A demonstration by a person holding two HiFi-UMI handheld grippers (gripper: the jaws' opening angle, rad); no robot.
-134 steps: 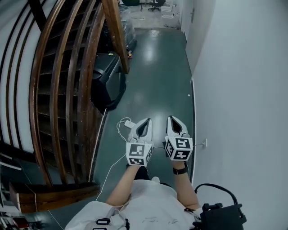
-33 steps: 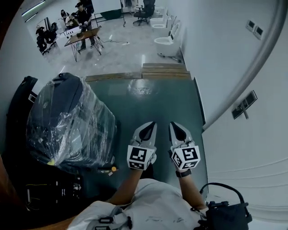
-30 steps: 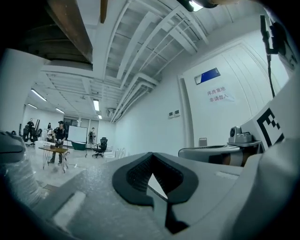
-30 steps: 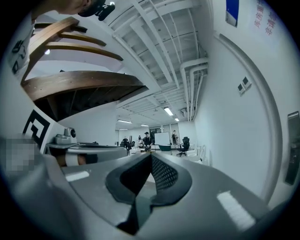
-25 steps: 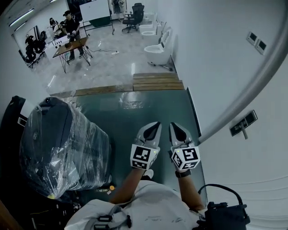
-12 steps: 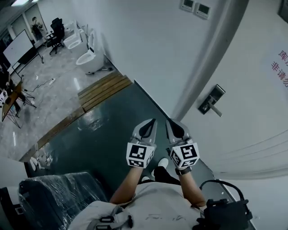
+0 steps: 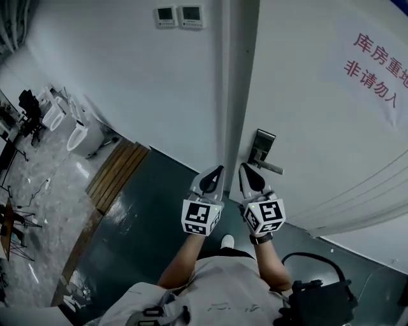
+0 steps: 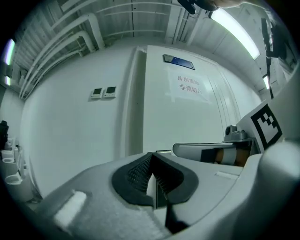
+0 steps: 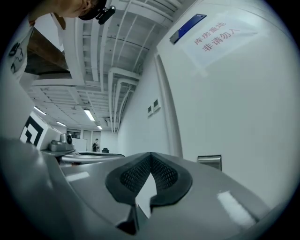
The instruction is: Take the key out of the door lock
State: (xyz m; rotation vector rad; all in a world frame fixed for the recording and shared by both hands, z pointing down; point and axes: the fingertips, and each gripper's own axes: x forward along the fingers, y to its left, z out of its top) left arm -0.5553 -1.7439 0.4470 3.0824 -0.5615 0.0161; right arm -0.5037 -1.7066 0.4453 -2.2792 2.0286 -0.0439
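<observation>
A white door (image 7: 319, 127) stands in front of me, with a metal lock plate (image 7: 262, 146) and a lever handle (image 7: 273, 167). I see no key in any view. My left gripper (image 7: 212, 177) and right gripper (image 7: 249, 176) are held side by side, pointing level at the door, both shut and empty. The right one's tips are just below the lock plate in the head view. In the right gripper view the jaws (image 9: 149, 174) are shut, and the lock plate's top (image 9: 209, 161) shows just over the right jaw. In the left gripper view the jaws (image 8: 153, 176) are shut.
A notice in red characters (image 7: 377, 69) is stuck on the door. Two wall panels (image 7: 179, 16) sit left of the door frame (image 7: 233, 95). Wooden boards (image 7: 112, 177) and white toilets (image 7: 81, 132) lie to the left on the floor.
The view has swung from the corridor and wrapped equipment round to the door. The lock plate moved from the far right to just above the gripper tips. Both grippers stayed shut.
</observation>
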